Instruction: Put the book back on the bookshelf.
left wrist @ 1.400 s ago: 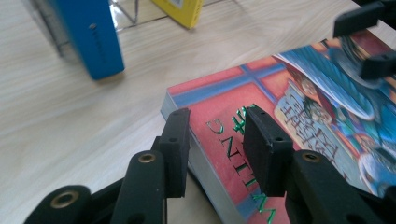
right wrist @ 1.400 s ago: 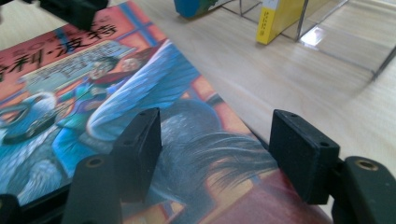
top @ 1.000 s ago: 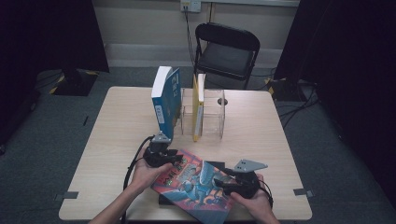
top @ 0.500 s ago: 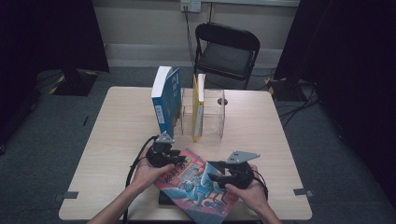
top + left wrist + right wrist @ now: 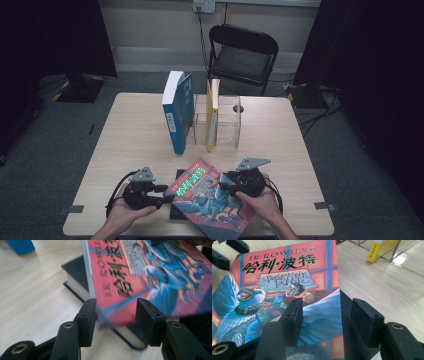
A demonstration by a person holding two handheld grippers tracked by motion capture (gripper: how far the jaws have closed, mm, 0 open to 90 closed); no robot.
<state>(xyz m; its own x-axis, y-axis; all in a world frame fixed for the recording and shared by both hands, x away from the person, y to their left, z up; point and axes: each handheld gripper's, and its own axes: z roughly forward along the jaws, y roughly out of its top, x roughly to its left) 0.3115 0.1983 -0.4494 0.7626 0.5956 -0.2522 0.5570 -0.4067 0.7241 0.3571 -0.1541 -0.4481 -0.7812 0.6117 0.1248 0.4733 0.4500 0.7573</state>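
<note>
Left gripper [image 5: 161, 200] drew back, opening off red book [image 5: 210, 197] (right gripper [image 5: 223, 186] grips it)

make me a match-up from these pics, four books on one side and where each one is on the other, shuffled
Things:
1. colourful illustrated book
2. black book
3. blue book
4. yellow book

Places:
A. standing upright inside the clear rack
B. lying flat on the table, under another book
C. standing upright just left of the clear rack
D. on top of the stack at the near edge, between the two tools

Pairs: 1-D, 2-B, 3-C, 4-A
</note>
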